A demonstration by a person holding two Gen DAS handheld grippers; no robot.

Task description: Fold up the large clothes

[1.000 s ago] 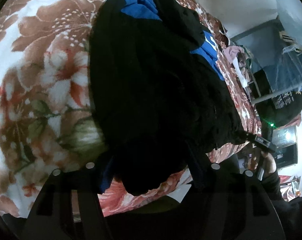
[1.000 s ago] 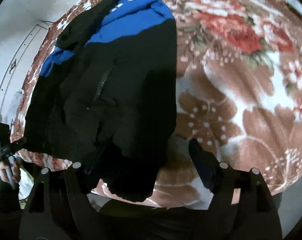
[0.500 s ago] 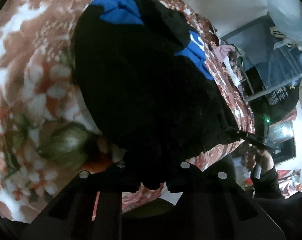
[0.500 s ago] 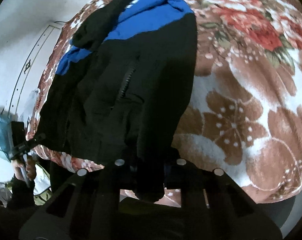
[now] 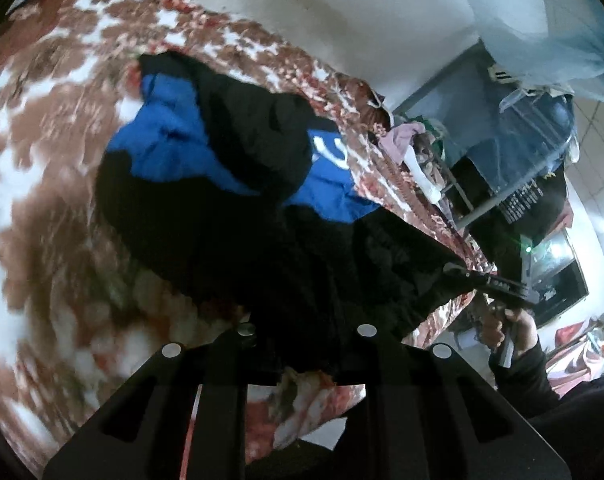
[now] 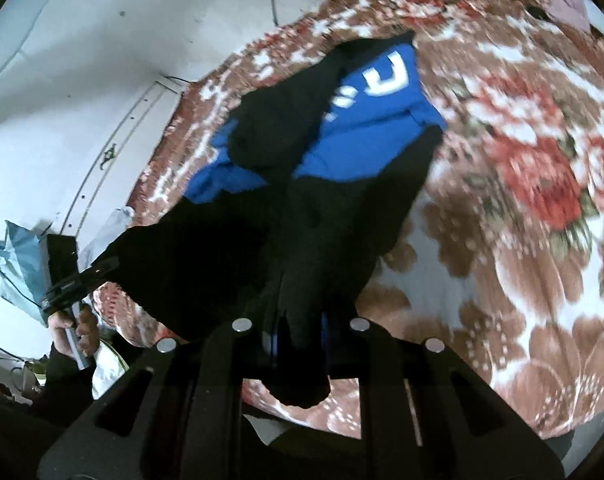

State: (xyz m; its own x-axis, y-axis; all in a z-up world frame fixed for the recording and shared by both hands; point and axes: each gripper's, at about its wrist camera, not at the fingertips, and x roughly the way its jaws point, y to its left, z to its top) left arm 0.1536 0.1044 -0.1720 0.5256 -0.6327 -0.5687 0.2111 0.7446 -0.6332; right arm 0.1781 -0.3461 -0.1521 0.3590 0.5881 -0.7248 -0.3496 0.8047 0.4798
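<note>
Left gripper (image 5: 305, 344) clamped on the jacket (image 5: 262, 216) hem, right gripper (image 6: 300, 340) clamped on the opposite corner, soft black fabric bunched between each pair of fingers. Jacket drapes away from both, its far end lying on the blanket (image 6: 521, 208): black body, crumpled blue yoke with white lettering. Blanket is plush, brown-and-red floral.

A: Can you see the left gripper (image 5: 305, 344) tips?
B: No, the black jacket (image 5: 286, 248) folds over them. Same for the right gripper (image 6: 300, 336).
A: The bedspread (image 6: 521, 184)?
B: Its flowers are smeared by motion blur, and it is cut off at the frame edge.
</note>
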